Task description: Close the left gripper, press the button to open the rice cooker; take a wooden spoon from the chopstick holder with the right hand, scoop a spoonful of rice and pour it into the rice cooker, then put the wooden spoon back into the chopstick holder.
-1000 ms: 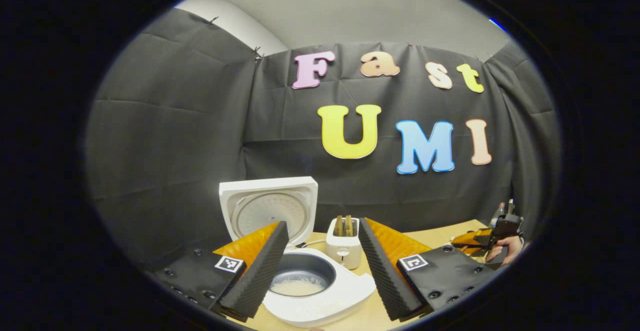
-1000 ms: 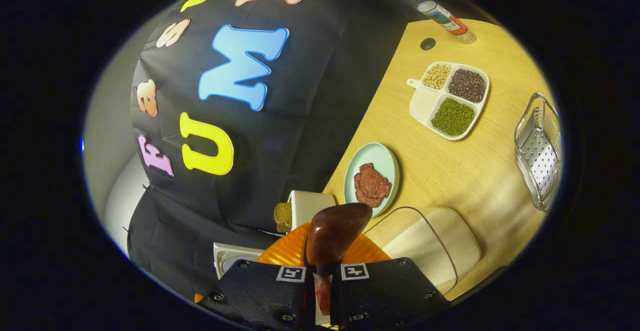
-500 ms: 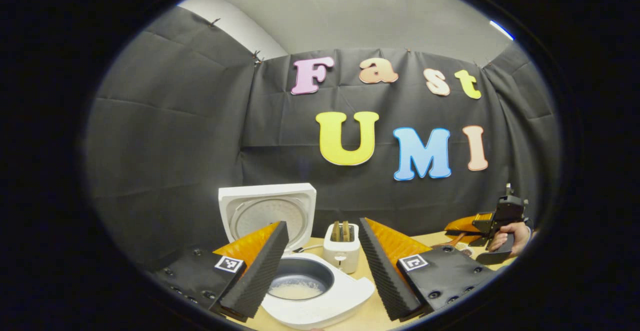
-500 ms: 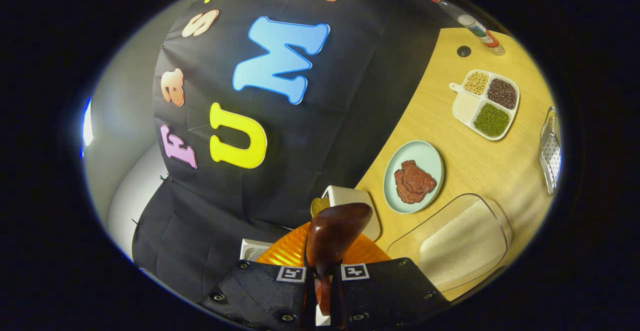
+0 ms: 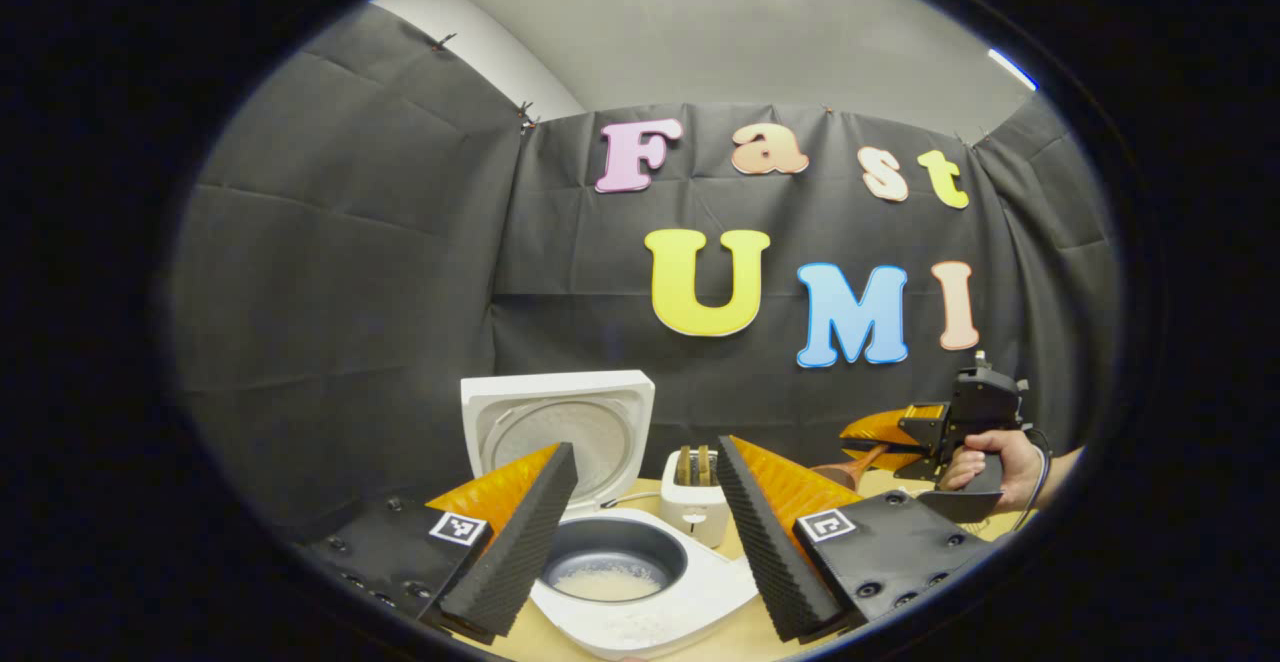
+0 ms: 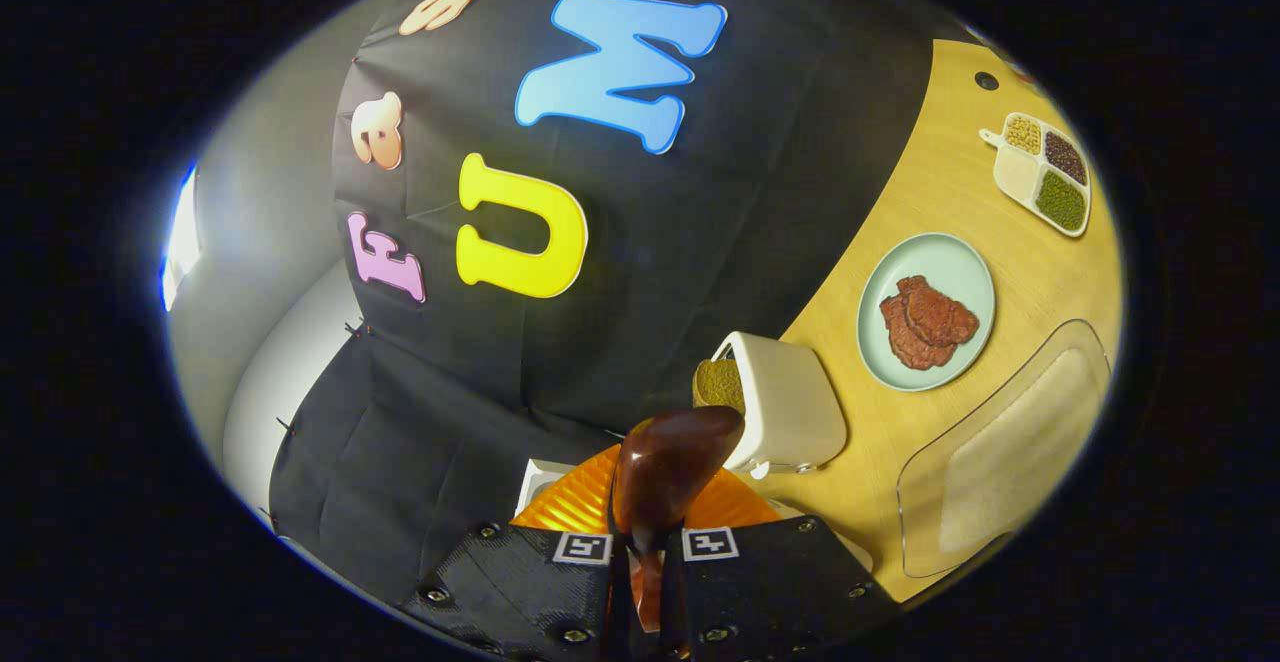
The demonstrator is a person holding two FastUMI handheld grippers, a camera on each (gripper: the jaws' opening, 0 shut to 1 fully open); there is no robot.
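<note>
— Holding anything, the right gripper (image 6: 645,582)?
— Yes, both fingers pinch the spoon (image 6: 665,472), bowl jutting past the tips, toaster (image 6: 785,412) just beyond
— And the left gripper (image 5: 648,532)?
— Fingers spread wide, nothing between; the cooker (image 5: 640,592) sits below, lid up, rice in the pot

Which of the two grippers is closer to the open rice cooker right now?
Left. The left gripper hangs open right over the rice cooker, its bowl showing between the fingers. The right gripper, clamped on the wooden spoon, is off to the side, beyond the toaster.
</note>
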